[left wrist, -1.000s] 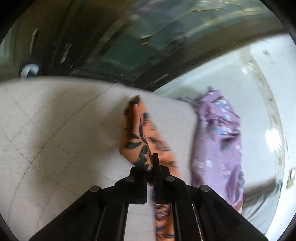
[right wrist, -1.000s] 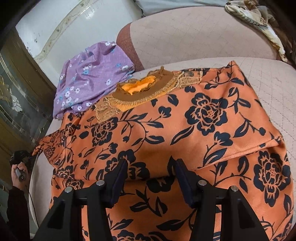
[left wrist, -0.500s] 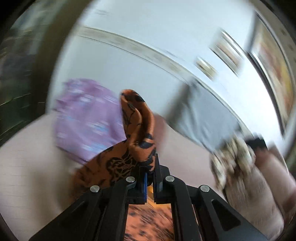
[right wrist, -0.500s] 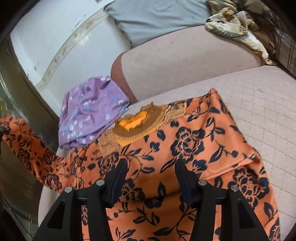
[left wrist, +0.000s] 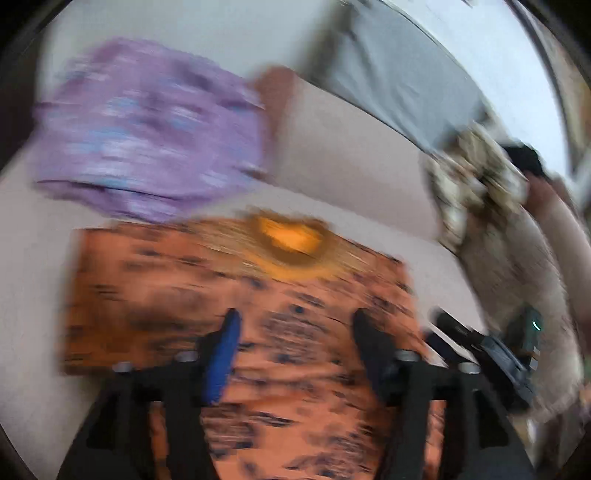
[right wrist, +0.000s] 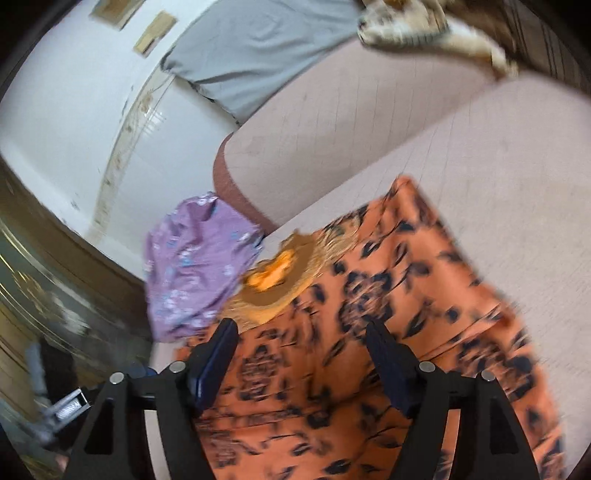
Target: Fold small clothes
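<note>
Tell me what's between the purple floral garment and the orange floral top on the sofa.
Nothing. In the right wrist view the purple floral garment lies right against the neckline end of the orange floral top, with no gap showing; the blurred left wrist view agrees.

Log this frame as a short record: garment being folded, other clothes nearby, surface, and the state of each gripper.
garment: orange floral top, spread on the seat, neckline toward the backrest
other clothes: purple floral garment beside the neckline; grey cloth and a patterned cloth on the backrest
surface: pink quilted sofa
left gripper: open, jaws have just been opening, over the top, nothing clamped
right gripper: open, jaws have just been opening, over the top, nothing clamped
image quality: both views motion-blurred
</note>
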Demonstrator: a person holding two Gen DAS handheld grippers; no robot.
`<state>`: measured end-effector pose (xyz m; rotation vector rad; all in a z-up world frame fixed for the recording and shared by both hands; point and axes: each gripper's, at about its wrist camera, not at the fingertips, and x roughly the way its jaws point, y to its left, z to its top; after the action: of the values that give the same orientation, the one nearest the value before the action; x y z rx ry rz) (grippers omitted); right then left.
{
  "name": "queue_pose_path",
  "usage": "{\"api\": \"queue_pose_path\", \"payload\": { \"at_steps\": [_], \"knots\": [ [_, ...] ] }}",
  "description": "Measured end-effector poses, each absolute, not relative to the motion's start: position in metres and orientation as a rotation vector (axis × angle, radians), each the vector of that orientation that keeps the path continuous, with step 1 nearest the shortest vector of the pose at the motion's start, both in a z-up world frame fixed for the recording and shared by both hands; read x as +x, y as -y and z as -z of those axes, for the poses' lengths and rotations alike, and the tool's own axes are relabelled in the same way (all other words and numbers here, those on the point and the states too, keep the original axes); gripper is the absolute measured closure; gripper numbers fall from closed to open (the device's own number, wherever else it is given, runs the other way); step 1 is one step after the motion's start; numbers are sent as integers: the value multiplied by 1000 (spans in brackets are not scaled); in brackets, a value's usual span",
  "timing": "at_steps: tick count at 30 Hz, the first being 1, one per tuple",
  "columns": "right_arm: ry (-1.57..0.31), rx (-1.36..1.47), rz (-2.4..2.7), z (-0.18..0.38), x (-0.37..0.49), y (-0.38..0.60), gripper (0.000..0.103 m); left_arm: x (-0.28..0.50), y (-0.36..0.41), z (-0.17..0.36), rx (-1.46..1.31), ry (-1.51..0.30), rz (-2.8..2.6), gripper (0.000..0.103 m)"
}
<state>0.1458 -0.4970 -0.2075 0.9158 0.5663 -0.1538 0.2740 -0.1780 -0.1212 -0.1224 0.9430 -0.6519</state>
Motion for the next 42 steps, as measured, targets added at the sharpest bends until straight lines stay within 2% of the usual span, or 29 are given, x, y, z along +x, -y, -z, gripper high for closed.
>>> {"api": "queue_pose_path", "payload": {
  "at_steps": [5,10,13,15,20,26,32,33,36,38,40,41,42],
  "knots": [
    [-659,975,57,234,177,478,29,285,114,146,-7,-939,261,33],
    [-746,962,76,266,208,461,45,290,74,199,-2,-1079,110,34],
    [-752,903,94,278,219,443,63,297,80,210,17,-1088,131,34],
    [-763,865,66,274,224,432,93,303,81,212,31,-1079,132,34],
    [-641,667,96,223,216,408,93,314,63,210,24,-1036,75,33],
    [-487,688,297,185,176,460,93,320,56,203,-5,-977,59,33],
    [-579,847,513,223,150,533,93,315,105,210,71,-952,181,33],
    [-625,934,481,237,154,543,89,314,111,211,81,-949,194,33],
    [-679,1058,437,250,155,552,88,314,132,220,144,-951,216,33],
    [-607,980,532,232,145,556,79,315,141,229,211,-955,186,30],
    [-529,922,625,221,128,554,64,316,145,234,257,-955,159,27],
    [-509,914,632,219,126,552,49,316,145,232,252,-954,157,26],
    [-484,907,596,217,126,547,44,316,145,231,247,-960,159,26]
  ]
}}
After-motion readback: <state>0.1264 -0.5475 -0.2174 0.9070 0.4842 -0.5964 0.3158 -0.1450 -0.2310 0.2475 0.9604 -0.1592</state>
